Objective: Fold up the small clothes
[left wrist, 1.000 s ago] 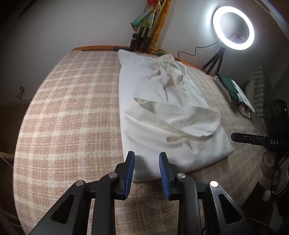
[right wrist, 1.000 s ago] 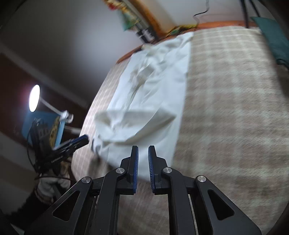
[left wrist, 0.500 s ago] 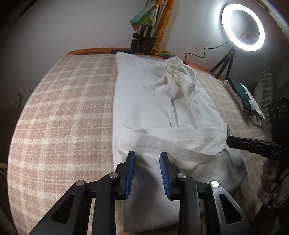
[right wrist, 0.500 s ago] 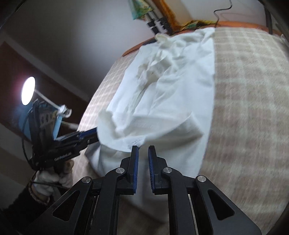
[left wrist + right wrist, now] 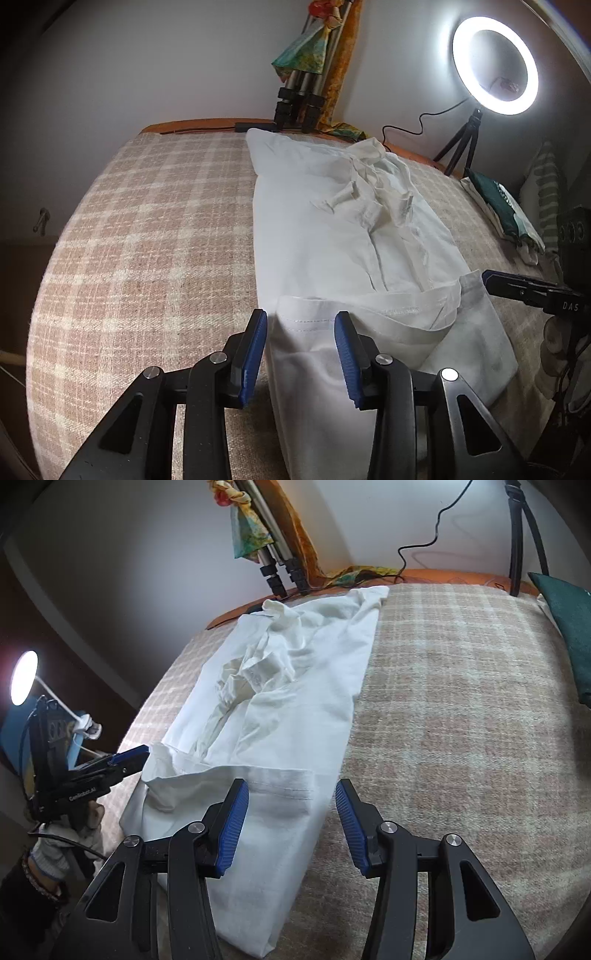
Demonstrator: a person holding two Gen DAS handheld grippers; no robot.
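A white garment [image 5: 332, 229] lies lengthwise on a plaid bed cover [image 5: 155, 229], sides folded in, its near hem turned back over itself. It also shows in the right wrist view [image 5: 288, 709]. My left gripper [image 5: 300, 354] is open and empty, its fingers on either side of the hem's left corner, just above the cloth. My right gripper [image 5: 290, 823] is open and empty over the hem's right corner. The right gripper also shows at the right edge of the left wrist view [image 5: 491, 282], and the left gripper at the left of the right wrist view [image 5: 142, 753].
A lit ring light [image 5: 495, 66] on a small tripod stands at the far right corner. Tripod legs [image 5: 299, 99] with coloured cloth lean at the headboard. A green pillow [image 5: 495, 199] lies at the bed's right edge. Bare plaid cover flanks the garment.
Both grippers moved forward over the garment's near end. The right gripper opened from nearly shut, the left opened a little wider. The turned-back hem lies flatter and further up the garment.
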